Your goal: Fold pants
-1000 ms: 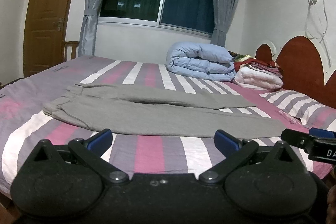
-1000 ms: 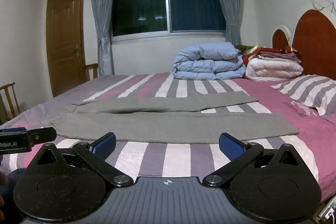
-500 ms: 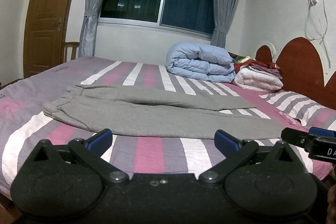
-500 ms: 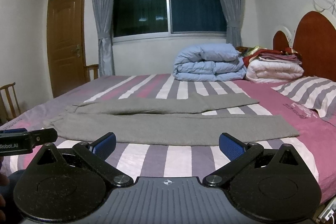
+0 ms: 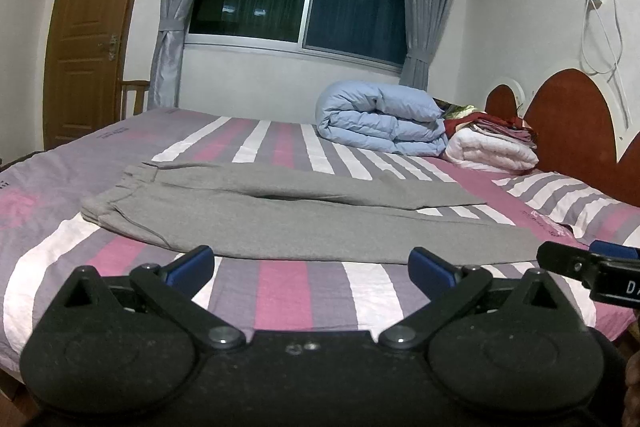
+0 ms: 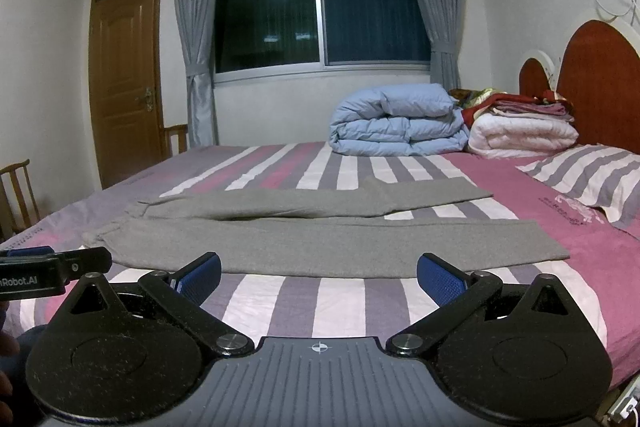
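1. Left gripper [image 5: 311, 265]: its 2 blue-padded fingers are spread wide apart with nothing between them. It hangs above the near edge of the bed [image 5: 280, 287], clear of the cloth.
2. Right gripper [image 6: 319, 273]: its 2 blue-padded fingers are likewise spread wide and hold nothing. It hangs above the same near edge, to the right of the left gripper.
3. Cross-view: each camera shows the tip of the other gripper at its frame edge, so the 2 grippers sit side by side.
4. Pants [image 5: 304, 223]: 1 grey pair, lying flat on the striped bedcover just beyond both grippers.
5. Orientation: the long axis of the pants runs left to right across the bed. The waistband [image 5: 116, 193] points left; the 2 leg ends point right, toward the headboard [image 5: 576, 123].
6. Legs: the 2 legs lie apart at the cuffs, the near leg reaching farther right than the far leg.
7. Pillow [image 6: 596, 179]: 1 striped pillow, right of the leg ends.
8. Bedding: 1 folded blue quilt [image 6: 400, 121] at the far side, with 1 white quilt [image 6: 524, 137] beside it carrying a stack of folded cloth.
9. Room: 1 window [image 6: 320, 15] with 2 grey curtains, and 1 wooden door [image 6: 124, 79] at left.
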